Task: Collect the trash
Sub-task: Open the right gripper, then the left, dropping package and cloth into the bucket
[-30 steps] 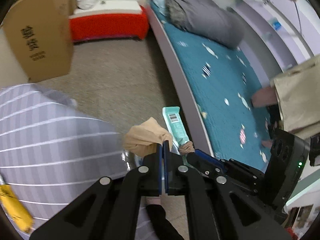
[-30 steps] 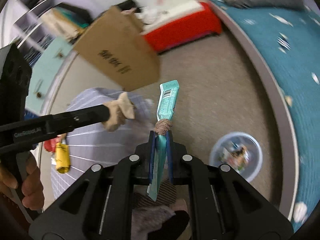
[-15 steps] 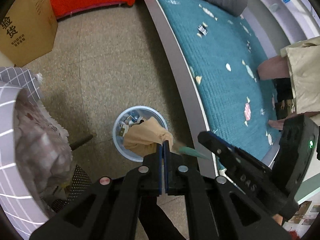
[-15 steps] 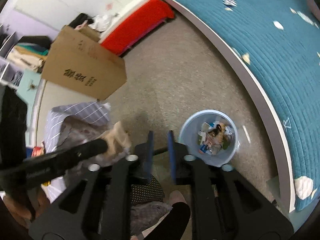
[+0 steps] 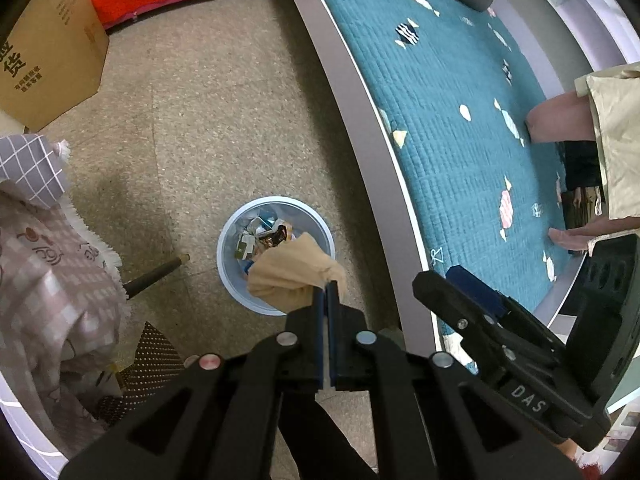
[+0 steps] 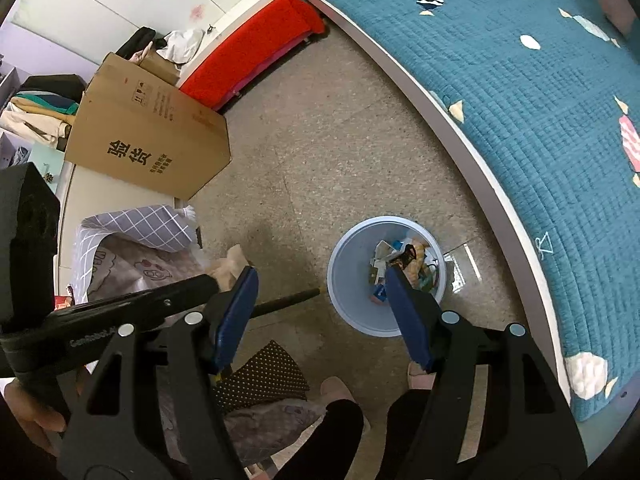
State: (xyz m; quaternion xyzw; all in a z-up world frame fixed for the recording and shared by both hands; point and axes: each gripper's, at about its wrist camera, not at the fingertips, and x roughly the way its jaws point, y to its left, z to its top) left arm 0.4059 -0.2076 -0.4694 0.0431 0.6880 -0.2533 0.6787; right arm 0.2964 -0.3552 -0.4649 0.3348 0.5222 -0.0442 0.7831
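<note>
A: Trash is what we are looking down on: the pale blue bin is standing on the speckled floor, just beside the grey edge of the bed with its teal quilt, and wrappers and scraps are lying inside it.

B: We are also seeing the cardboard box well apart from the bin, by the red bench, and a checked cloth draped over something at the left.

A: Our left gripper is pressing its blue pads tight together on a crumpled tan rag. From its own camera the rag is hanging over the near rim of the bin.

B: Our right gripper is standing wide apart and carrying nothing; its jaws have just been opening. Its right pad is lining up with the bin's contents, the left pad with the left gripper's finger.

A: We are also catching a thin dark rod lying on the floor, its tip just beside the bin, and a dotted dark cloth near our feet.
</note>
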